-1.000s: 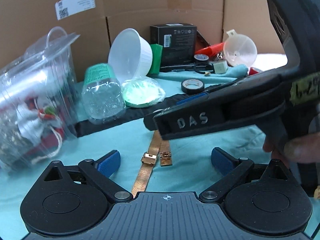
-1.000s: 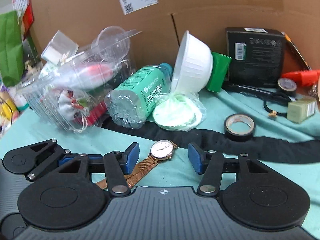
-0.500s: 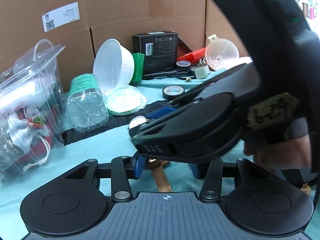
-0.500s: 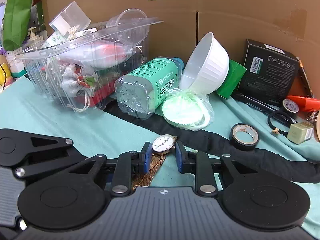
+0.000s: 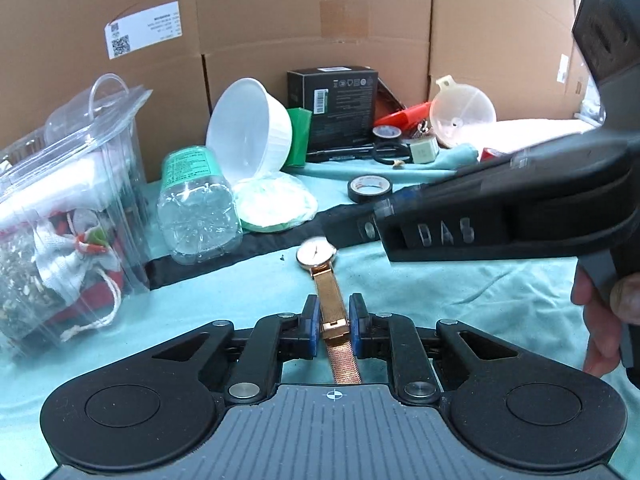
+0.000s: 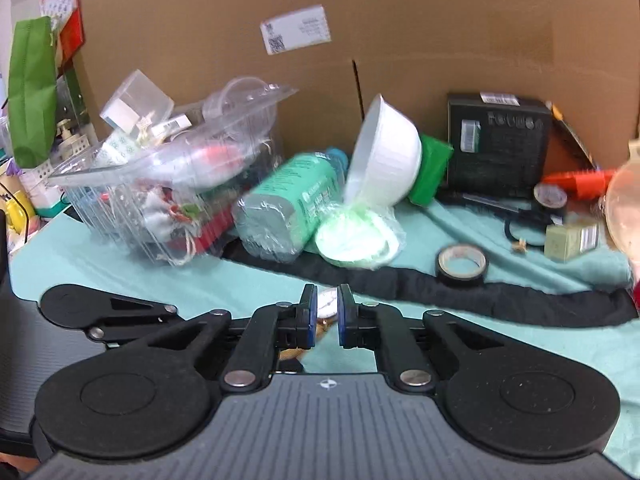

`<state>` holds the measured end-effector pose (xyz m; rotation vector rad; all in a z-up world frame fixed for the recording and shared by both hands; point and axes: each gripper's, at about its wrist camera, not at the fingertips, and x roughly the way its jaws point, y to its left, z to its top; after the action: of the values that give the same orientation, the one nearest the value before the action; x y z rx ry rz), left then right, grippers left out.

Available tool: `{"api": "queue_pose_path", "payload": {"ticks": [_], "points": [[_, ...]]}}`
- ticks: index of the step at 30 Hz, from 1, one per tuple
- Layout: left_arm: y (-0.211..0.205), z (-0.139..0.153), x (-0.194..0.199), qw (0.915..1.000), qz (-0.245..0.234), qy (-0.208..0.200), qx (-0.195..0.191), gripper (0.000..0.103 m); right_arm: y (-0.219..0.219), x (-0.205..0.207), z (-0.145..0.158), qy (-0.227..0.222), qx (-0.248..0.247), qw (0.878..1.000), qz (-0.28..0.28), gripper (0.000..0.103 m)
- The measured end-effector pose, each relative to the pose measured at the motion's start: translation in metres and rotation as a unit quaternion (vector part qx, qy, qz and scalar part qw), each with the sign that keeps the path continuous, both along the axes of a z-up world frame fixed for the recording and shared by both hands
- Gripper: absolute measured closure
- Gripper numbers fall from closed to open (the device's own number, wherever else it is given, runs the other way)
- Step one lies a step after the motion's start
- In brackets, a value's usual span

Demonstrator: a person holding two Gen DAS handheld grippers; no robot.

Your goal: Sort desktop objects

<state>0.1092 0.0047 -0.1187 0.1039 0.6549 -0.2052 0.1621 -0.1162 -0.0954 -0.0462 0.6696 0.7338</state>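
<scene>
Teal cloth covers the worktop (image 5: 460, 292) where a sort of desktop clutter is under way, seen from 2 handheld tools. At far left a clear, ribbed plastic clamshell box (image 5: 68, 184) holds a drawstring pouch; beside it lie a crinkled clear bottle with a green label (image 5: 196, 204) on its side, a bagged pale-green disc (image 5: 276, 204) and a glossy white bowl (image 5: 250, 128) tipped on edge. A black strap (image 6: 500, 300) crosses the cloth. Centre frame, the rose-gold watch (image 5: 316, 254) appears raised just off the cloth: the left gripper (image 5: 333, 322) has its blue pads nearly together on the mesh band near the clasp, while the right gripper (image 6: 327, 312), reaching in from the right, has narrowed onto the round white dial from either side, though its own view is blurred. The step in hand looks to be the joint pick-up of the watch. Next it must be carried level to its group, with 1 grip let go first so the thin mesh is not twisted. Further right sit a roll of black tape (image 5: 369, 188), a matte black carton (image 5: 334, 108) and a translucent funnel (image 5: 462, 114).
</scene>
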Motion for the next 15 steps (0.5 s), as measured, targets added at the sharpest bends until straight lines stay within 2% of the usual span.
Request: {"api": "queue_pose_path", "payload": {"ticks": [2, 4, 6, 7, 8, 10, 15], "points": [[0.000, 0.000, 0.000, 1.0000, 0.008, 0.000, 0.003, 0.092, -0.004, 0.004, -0.007, 0.011, 0.006, 1.000, -0.009, 0.091], [-0.001, 0.000, 0.001, 0.9999, 0.012, 0.002, 0.005, 0.080, -0.007, 0.008, -0.014, 0.039, 0.010, 0.999, -0.007, 0.089], [-0.001, 0.001, 0.003, 0.9999, 0.015, 0.004, 0.007, 0.059, -0.016, 0.012, -0.021, 0.072, 0.048, 0.996, -0.014, 0.087], [-0.002, 0.000, 0.005, 0.9997, 0.019, 0.006, 0.011, 0.046, -0.020, 0.015, -0.024, 0.089, 0.072, 0.993, -0.014, 0.081], [-0.002, 0.000, 0.006, 0.9997, 0.022, 0.006, 0.013, 0.041, -0.024, 0.020, -0.027, 0.108, 0.097, 0.989, -0.014, 0.075], [0.000, -0.001, 0.007, 0.9996, 0.024, 0.005, 0.013, 0.036, -0.030, 0.029, -0.031, 0.143, 0.137, 0.980, -0.019, 0.071], [0.001, -0.001, 0.013, 0.9998, 0.014, 0.010, 0.007, 0.033, -0.036, 0.047, -0.042, 0.201, 0.199, 0.959, -0.025, 0.071]]}}
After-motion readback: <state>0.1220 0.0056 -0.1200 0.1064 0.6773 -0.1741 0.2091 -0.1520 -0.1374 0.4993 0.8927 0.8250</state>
